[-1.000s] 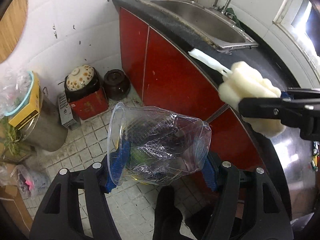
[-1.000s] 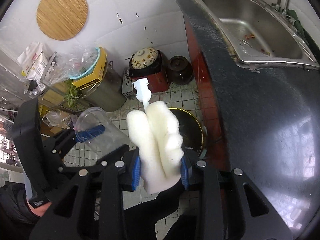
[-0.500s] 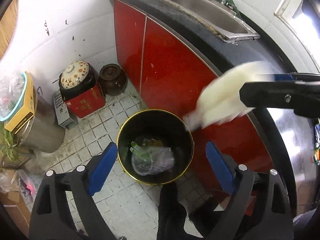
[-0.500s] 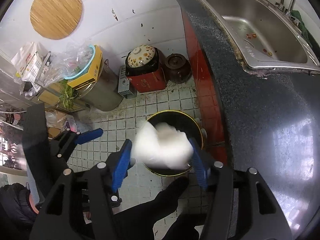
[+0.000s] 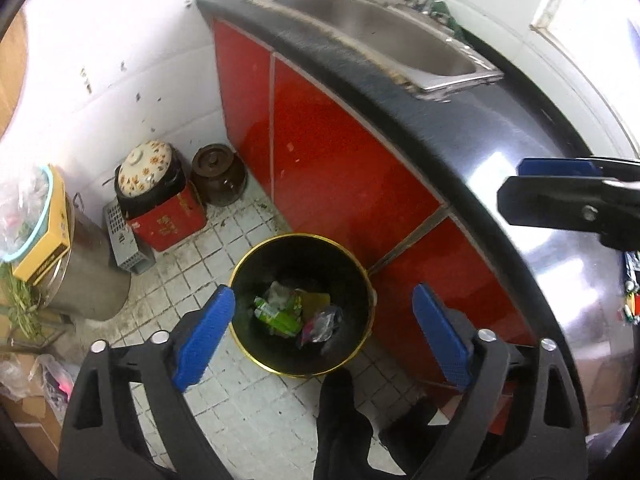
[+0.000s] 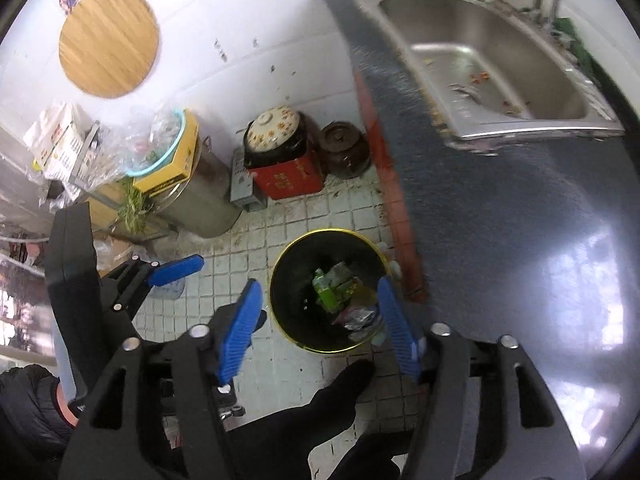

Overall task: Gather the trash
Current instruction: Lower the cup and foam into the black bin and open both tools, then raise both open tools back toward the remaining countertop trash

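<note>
left gripper [image 5: 320,334]: jaws opening, nothing between the blue pads; points steeply down over the bin; also seen from the right wrist view at lower left [image 6: 176,270]
right gripper [image 6: 318,328]: jaws opening, empty; also aimed down at the bin; seen from the left wrist view at right edge, over the worktop [image 5: 560,184]
trash bin [image 5: 362,268]: black, gold rim, stands on the tiled floor [image 5: 192,264] just beside the red cabinet [image 5: 328,160]; sits below and between each gripper's pads in both views
trash [image 5: 296,312]: lies at the bin bottom; green wrappers, crumpled clear plastic, a yellowish piece; apart from both grippers, well below them
worktop [image 6: 500,208]: dark speckled; steel sink [image 6: 492,60] set in it, bits of debris in the basin
floor clutter: floral-lidded pot [image 5: 146,168] on a red box; brown jar [image 5: 218,174] beside it, against the wall
person: dark shoe [image 6: 340,388] near the bin
</note>
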A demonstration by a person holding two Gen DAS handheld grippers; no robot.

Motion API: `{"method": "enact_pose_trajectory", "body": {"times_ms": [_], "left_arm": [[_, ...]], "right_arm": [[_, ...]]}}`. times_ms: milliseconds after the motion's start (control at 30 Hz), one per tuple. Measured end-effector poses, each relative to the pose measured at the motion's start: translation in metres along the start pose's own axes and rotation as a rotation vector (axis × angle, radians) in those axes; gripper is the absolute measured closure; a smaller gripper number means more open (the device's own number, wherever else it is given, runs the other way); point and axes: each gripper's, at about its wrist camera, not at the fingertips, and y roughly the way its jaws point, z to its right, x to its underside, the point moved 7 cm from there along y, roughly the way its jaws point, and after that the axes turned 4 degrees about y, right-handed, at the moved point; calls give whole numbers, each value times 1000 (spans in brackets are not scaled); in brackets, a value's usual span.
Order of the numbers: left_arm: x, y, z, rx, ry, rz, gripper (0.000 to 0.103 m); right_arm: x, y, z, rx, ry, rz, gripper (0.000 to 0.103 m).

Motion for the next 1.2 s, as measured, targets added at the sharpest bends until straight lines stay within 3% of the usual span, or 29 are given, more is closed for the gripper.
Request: {"method": "enact_pose_trajectory", "body": {"times_ms": [33, 167, 300, 500, 700, 833, 967, 1200], "left_arm": [[-6, -4, 10, -2, 22, 8, 10], [-29, -14, 57, 7, 140, 35, 7], [-50, -22, 135, 85, 295, 51, 7], [-58, -35, 293, 268, 576, 75, 7], [-24, -59, 446, 453, 794, 65, 7], [7, -71, 511, 514, 913, 65, 7], [35, -78, 552, 543, 1013, 59, 7], [55, -72, 584, 556, 1083, 38, 7]], "right_arm": [[1, -10, 7, 15, 9, 22, 27], [18, -73, 62, 104, 97, 138, 23], [56, -147, 133, 244, 233, 251, 23], [150, -256, 237, 454, 499, 377, 23], [272, -339, 303, 613, 750, 448, 23], [345, -368, 327, 670, 880, 461, 23], [393, -379, 338, 694, 958, 467, 23], [422, -380, 362, 685, 1001, 462, 23]]}}
